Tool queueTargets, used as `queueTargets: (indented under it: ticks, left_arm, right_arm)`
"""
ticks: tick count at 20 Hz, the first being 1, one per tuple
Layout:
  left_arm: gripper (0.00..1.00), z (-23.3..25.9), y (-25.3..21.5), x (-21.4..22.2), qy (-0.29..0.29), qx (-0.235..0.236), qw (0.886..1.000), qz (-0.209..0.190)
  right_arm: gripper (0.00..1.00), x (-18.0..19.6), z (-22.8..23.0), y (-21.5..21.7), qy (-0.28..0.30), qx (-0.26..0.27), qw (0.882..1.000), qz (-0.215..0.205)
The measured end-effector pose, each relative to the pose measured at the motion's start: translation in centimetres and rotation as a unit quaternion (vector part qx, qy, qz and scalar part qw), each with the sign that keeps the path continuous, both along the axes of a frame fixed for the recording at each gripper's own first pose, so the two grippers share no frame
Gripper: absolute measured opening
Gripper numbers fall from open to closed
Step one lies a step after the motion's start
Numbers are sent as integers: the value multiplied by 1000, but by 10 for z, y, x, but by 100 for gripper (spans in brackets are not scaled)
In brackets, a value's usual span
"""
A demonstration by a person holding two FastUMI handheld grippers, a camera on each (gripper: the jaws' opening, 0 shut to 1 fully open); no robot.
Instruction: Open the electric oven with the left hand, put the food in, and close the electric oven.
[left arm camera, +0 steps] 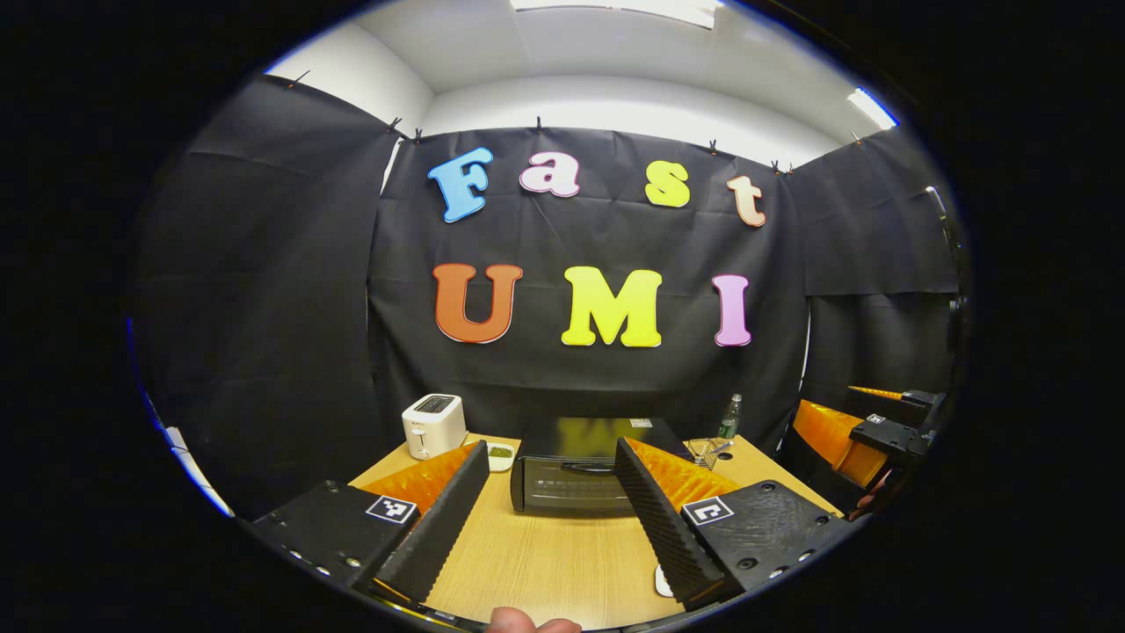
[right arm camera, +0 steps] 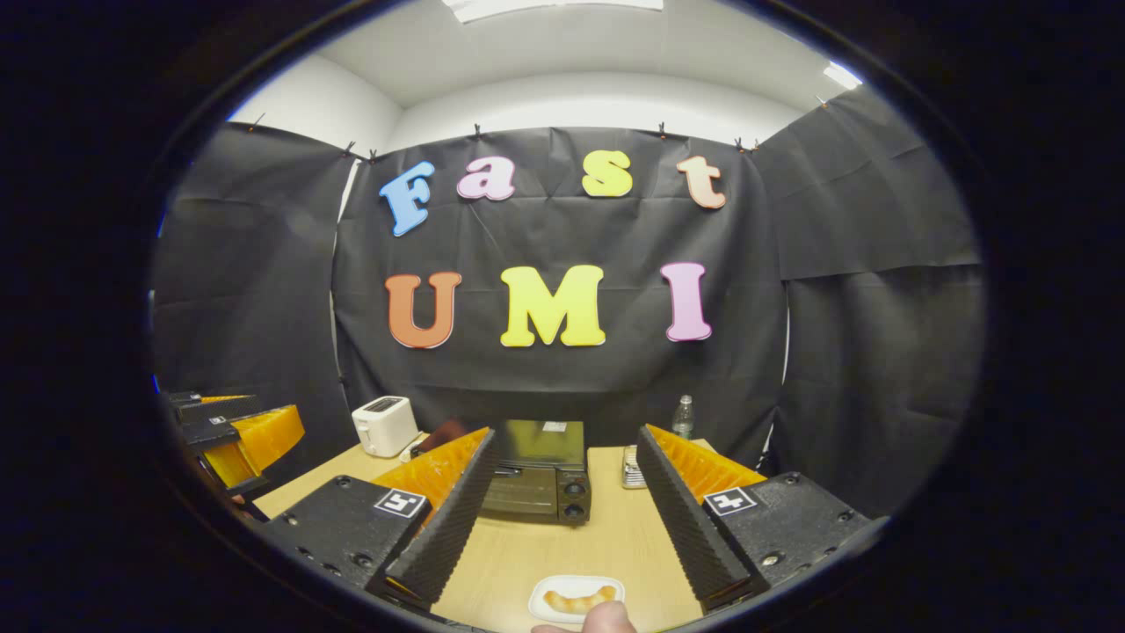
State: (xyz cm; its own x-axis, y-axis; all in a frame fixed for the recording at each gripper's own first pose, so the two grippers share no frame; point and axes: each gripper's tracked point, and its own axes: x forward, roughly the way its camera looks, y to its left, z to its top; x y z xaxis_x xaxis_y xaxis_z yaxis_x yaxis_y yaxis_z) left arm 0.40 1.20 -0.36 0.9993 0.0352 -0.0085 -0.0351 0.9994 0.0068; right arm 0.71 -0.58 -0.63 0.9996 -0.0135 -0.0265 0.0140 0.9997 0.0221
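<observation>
A black electric oven [left arm camera: 569,470] stands on the wooden table [left arm camera: 545,554] with its door closed and a handle across the top of the door; it also sits mid-table as the oven [right arm camera: 538,482] in the right gripper view. My left gripper [left arm camera: 549,505] is open, its fingers either side of the oven but well short of it. My right gripper [right arm camera: 567,514] is open too, held above the table's near edge. A small white plate [right arm camera: 576,598] with a golden bread roll [right arm camera: 578,601] lies just below it. The right gripper [left arm camera: 883,435] appears at the far right of the left gripper view.
A white toaster [left arm camera: 433,425] stands at the table's back left, with a small dish of something green [left arm camera: 500,454] beside it. A wire rack [left arm camera: 707,451] and a green bottle [left arm camera: 729,417] stand right of the oven. Black cloth walls close the booth.
</observation>
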Motion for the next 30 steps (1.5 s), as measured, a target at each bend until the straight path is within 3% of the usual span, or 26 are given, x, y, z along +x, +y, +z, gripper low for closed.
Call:
queueTargets:
  ticks: [17,26,30]
  left_arm:
    - [94,-9,0,-7,11,-5,1000,-3]
    - [94,-26,-22,16,27,-19,999,-26]
    - [95,-33,-36,40,47,-32,998,-34]
  right_arm:
    - [100,-1,-8,9,10,3,1000,3]
    - [98,4,-21,-29,29,-2,999,-31]
    - [100,24,-15,-50,31,-6,999,-38]
